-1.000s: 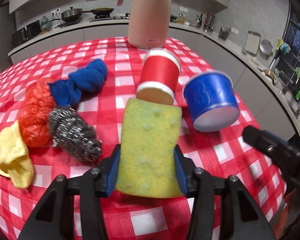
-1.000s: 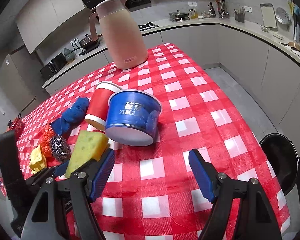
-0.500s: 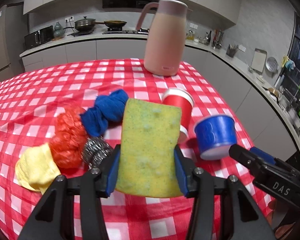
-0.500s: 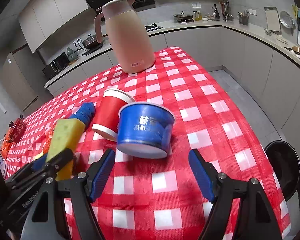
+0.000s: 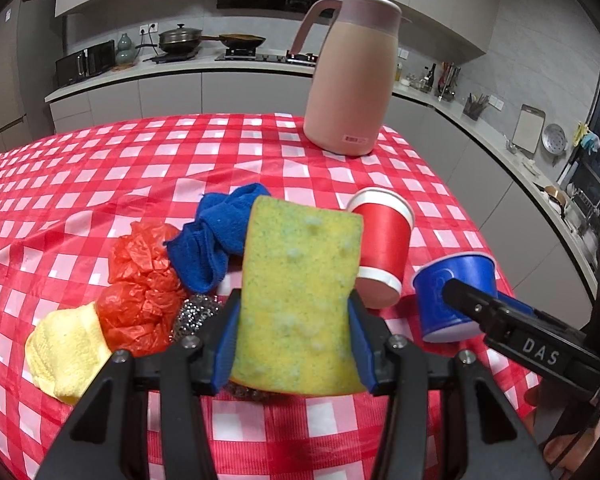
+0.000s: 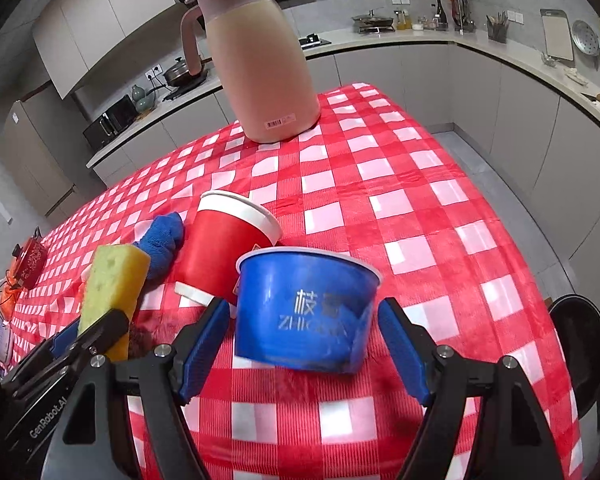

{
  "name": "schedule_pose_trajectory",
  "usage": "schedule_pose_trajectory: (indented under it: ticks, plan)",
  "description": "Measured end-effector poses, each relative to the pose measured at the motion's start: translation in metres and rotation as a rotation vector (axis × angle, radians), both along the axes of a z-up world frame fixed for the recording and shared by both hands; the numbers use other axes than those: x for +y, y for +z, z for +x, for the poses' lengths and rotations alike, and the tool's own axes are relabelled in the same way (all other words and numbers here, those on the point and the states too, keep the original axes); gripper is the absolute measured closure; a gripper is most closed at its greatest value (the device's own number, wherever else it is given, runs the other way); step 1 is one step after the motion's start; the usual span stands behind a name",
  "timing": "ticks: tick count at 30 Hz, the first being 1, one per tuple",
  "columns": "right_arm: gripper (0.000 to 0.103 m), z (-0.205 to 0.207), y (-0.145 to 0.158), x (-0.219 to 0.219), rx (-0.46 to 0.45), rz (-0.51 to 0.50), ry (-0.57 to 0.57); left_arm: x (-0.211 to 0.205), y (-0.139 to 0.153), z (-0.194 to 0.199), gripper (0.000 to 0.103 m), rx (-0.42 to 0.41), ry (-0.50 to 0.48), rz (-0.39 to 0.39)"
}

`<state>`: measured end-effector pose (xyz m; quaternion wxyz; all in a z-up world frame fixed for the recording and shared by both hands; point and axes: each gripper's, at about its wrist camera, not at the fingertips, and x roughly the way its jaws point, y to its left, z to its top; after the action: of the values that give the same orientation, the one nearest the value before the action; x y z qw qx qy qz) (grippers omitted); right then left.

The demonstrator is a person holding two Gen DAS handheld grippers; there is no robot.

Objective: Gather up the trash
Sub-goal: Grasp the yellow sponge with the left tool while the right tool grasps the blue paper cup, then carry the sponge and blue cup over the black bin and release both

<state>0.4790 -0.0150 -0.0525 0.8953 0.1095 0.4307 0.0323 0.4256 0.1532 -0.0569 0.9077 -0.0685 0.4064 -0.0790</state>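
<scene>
Sponge [image 5: 298, 304], yellow-green, is clamped upright in the left gripper [image 5: 294, 344], tilted down over the checked desk [image 5: 100, 184]. Right gripper [image 6: 304, 346] angles down too, its blue pads either side of the blue tub [image 6: 306, 306], seemingly not quite touching. Only the right view shows the dark bin [image 6: 580, 344] on the floor.
</scene>
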Motion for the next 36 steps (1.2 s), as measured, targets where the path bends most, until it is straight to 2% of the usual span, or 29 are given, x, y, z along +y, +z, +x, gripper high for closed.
schedule_pose_trajectory:
  ticks: [9,20,24,29,36]
  plan:
    - [0.024,0.010,-0.007,0.006,0.010,-0.015,0.022,-0.001,-0.003,0.002,0.052,0.009,0.004,0.001]
    - [0.024,0.010,-0.010,0.007,0.021,0.012,0.037,-0.004,-0.002,-0.005,0.052,0.004,0.000,0.007]
    - [0.025,0.003,-0.006,0.008,-0.018,-0.003,0.037,-0.003,0.000,-0.007,0.052,-0.002,0.004,0.005]
    - [0.025,-0.015,0.018,0.006,-0.106,-0.051,0.031,-0.008,0.009,-0.015,0.052,-0.018,0.003,0.005]
    - [0.025,-0.045,0.032,-0.012,-0.148,-0.062,0.046,-0.031,0.019,-0.038,0.052,-0.047,0.019,0.002]
